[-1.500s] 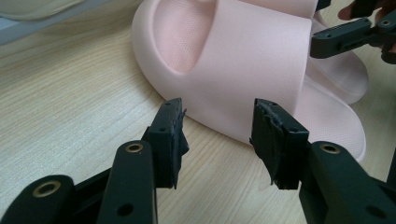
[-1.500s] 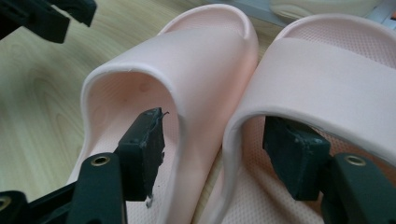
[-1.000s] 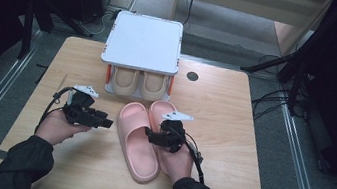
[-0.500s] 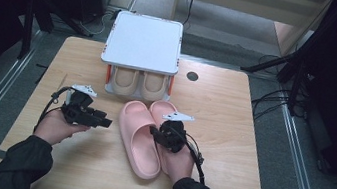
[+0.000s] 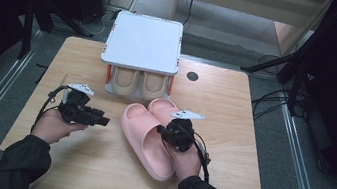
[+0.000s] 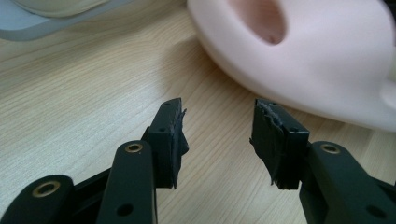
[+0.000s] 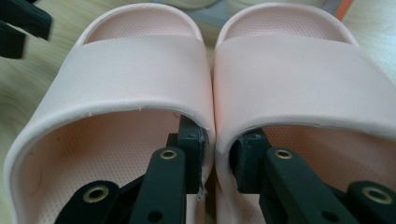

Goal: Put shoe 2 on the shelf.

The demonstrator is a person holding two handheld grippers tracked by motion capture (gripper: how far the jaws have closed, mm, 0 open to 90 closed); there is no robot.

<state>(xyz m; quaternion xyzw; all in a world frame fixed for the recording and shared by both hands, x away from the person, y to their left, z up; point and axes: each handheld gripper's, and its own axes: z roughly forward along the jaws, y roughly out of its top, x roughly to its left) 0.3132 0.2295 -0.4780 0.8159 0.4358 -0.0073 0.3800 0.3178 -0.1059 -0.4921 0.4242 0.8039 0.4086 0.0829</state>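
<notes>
While the two pink slippers lie side by side in the middle of the wooden table, the right gripper has one jaw inside each slipper. Its jaws have just been closing and now pinch the two inner walls together. The toes point to a white shoe rack with a beige pair under its top. The left gripper hovers just beside the slippers, jaws apart and holding nothing.

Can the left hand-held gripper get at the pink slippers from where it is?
Probably yes: the left hand-held gripper is open, with bare table between it and the pink slippers.
</notes>
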